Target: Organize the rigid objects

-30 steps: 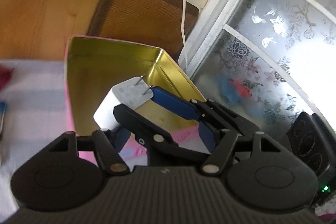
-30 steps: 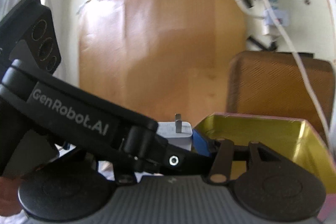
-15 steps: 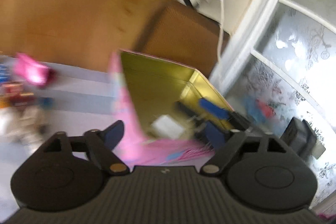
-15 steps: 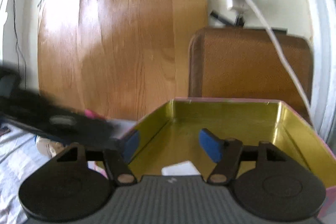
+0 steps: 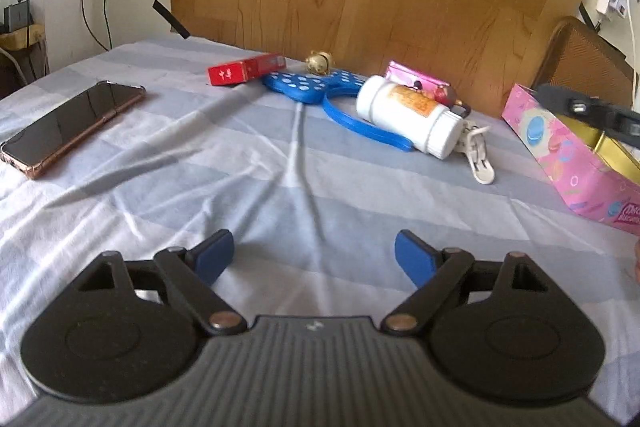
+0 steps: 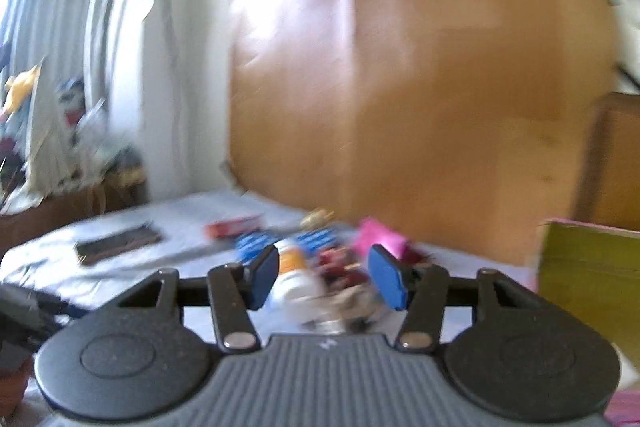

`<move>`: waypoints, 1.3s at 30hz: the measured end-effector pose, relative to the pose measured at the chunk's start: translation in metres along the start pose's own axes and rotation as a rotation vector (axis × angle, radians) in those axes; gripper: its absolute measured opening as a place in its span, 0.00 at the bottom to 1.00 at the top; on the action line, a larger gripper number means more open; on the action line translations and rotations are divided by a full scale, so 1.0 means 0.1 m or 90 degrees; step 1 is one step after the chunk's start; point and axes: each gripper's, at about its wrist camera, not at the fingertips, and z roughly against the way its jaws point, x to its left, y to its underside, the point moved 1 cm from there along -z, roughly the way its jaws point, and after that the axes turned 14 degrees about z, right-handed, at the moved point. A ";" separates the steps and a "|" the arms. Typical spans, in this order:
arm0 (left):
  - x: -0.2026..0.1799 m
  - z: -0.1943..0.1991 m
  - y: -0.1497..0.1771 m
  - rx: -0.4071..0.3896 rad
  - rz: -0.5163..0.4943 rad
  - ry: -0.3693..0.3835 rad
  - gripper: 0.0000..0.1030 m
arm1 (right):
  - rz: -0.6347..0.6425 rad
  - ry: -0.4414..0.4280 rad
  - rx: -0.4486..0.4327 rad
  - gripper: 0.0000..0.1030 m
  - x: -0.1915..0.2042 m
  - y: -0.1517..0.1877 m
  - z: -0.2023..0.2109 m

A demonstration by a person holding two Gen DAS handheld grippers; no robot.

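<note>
a: left wrist view: the left gripper (image 5: 314, 253) stands wide apart over the striped sheet (image 5: 280, 187), nothing between its blue pads. its jaws have just been opening.

b: where are the things?

a: a white bottle (image 5: 408, 117) lies on its side near the middle, touching a blue dotted headband (image 5: 320, 89). a red box (image 5: 244, 69) and a small gold bell (image 5: 319, 62) lie behind, a pink packet (image 5: 418, 81) behind the bottle, a white clip (image 5: 478, 155) just beside its cap. a phone (image 5: 70, 123) lies well apart on the left.

b: and the tin?

a: the pink tin (image 5: 576, 163), gold inside, sits at the right edge, with part of the other gripper's frame above it.

b: right wrist view?

a: blurred. the right gripper (image 6: 324, 277) has its pads partly apart and empty, and its jaws have just been closing. the bottle (image 6: 296, 275) and clutter lie on the sheet beyond the pads; the tin (image 6: 588, 267) is at the right.
</note>
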 end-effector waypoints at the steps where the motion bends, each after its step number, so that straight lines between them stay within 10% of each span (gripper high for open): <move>1: 0.02 0.01 0.00 -0.003 0.009 0.010 0.89 | 0.005 0.003 0.008 0.43 0.05 -0.02 -0.06; 17: 0.00 0.00 0.08 -0.007 0.020 0.039 0.91 | -0.026 0.029 0.161 0.47 -0.18 0.05 -1.20; 20: 0.01 0.00 0.07 -0.006 0.020 0.044 0.91 | -0.017 0.033 0.162 0.27 -0.17 0.08 -1.27; 23: 0.02 0.01 0.07 -0.007 0.028 0.049 0.91 | -0.029 0.069 0.115 0.10 -0.15 0.04 -0.99; 33: 0.04 0.02 0.05 0.000 0.049 0.077 0.92 | -0.149 -0.005 0.034 0.09 -0.05 0.38 0.63; 39: -0.42 0.04 0.20 0.056 0.067 0.209 0.92 | -0.157 0.119 0.063 0.13 -0.11 0.75 1.07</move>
